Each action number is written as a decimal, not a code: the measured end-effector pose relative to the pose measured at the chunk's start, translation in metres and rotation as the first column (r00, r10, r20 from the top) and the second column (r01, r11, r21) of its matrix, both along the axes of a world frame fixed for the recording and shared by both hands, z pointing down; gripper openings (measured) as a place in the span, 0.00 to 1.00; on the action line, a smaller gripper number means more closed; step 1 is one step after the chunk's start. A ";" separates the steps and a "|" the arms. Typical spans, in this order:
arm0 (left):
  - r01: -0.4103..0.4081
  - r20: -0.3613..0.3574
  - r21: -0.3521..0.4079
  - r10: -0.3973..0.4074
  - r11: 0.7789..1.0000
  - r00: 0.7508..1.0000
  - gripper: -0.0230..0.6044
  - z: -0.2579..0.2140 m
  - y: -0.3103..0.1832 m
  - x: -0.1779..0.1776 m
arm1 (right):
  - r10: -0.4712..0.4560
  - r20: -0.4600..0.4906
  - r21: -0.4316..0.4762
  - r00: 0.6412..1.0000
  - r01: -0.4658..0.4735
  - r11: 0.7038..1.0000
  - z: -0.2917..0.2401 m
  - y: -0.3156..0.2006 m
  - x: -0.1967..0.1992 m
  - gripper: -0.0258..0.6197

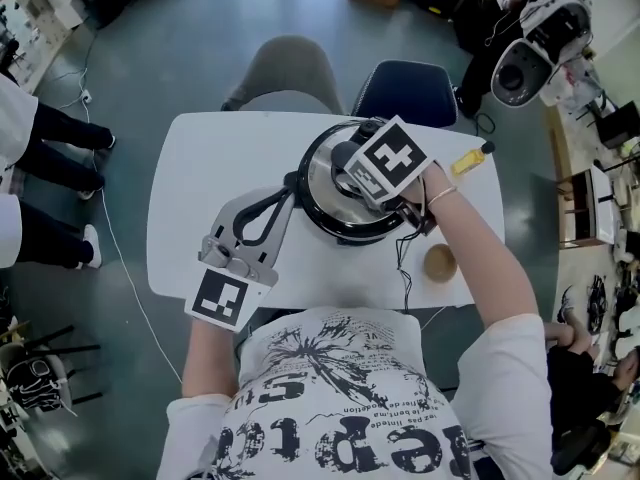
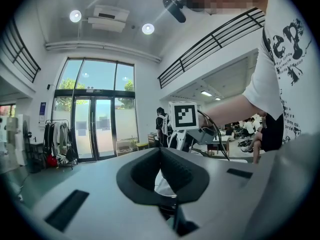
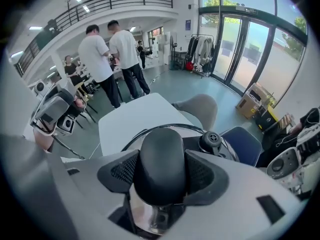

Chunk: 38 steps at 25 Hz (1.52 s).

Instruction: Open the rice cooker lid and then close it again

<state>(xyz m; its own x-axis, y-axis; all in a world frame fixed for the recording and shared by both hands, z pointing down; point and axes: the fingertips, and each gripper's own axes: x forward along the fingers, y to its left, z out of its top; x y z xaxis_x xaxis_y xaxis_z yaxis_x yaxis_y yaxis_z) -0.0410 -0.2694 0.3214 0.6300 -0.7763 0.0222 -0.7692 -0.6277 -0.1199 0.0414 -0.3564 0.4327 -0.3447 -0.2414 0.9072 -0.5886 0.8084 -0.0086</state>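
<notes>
While my right gripper [image 3: 162, 173] clamps its black domed knob [image 3: 161, 156] from above, the round steel rice cooker lid [image 1: 322, 173] lies straight below on the white table [image 1: 190, 168]; my left gripper [image 1: 262, 216], seemingly closed empty, flanks it.

A white table [image 1: 190, 188], grey chair [image 1: 290, 73] and blue chair [image 1: 405, 88] stand on grey-green floor [image 1: 170, 48] before glass doors [image 2: 95, 129].

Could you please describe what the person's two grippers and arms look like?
Both the left tongs and the right tongs are grey with black textured pads, and each carries a white cube with black square markers. A thin dark cable runs from the right one. The person wears a white short-sleeved T-shirt with black print and a thin bracelet.
</notes>
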 end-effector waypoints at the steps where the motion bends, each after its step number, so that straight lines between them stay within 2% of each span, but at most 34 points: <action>1: -0.001 0.002 0.003 0.001 1.000 1.000 0.06 0.000 0.004 -0.003 | 0.003 0.001 0.009 1.000 -0.003 1.000 -0.001 0.002 -0.003 0.49; 5: -0.007 0.012 0.014 0.007 1.000 1.000 0.06 0.003 0.016 -0.016 | 0.023 0.023 0.034 0.999 -0.023 0.999 0.000 0.007 -0.015 0.49; 10: -0.008 0.023 0.011 0.008 1.000 1.000 0.06 0.002 0.029 -0.036 | 0.049 0.105 0.035 0.993 -0.053 0.998 -0.017 0.013 -0.039 0.49; 16: -0.019 -0.012 0.018 0.019 1.000 1.000 0.06 -0.005 0.051 -0.067 | 0.067 0.085 0.076 0.994 -0.074 0.994 -0.037 0.041 -0.055 0.49; 24: -0.132 -0.013 -0.003 0.132 0.991 0.991 0.06 0.007 0.089 -0.085 | 0.197 0.087 0.103 0.976 -0.206 0.973 -0.033 0.104 -0.054 0.49; 28: -0.207 -0.009 -0.028 0.206 0.978 0.978 0.06 0.023 0.117 -0.090 | 0.264 0.092 0.075 0.960 -0.271 0.960 -0.017 0.146 -0.055 0.49; 33: -0.275 -0.007 -0.037 0.275 0.961 0.961 0.06 0.033 0.137 -0.082 | 0.346 0.088 0.035 0.934 -0.350 0.936 0.003 0.190 -0.037 0.49; 38: -0.301 -0.012 -0.029 0.300 0.953 0.954 0.06 0.029 0.157 -0.069 | 0.405 0.110 0.029 0.908 -0.410 0.912 0.010 0.223 -0.017 0.49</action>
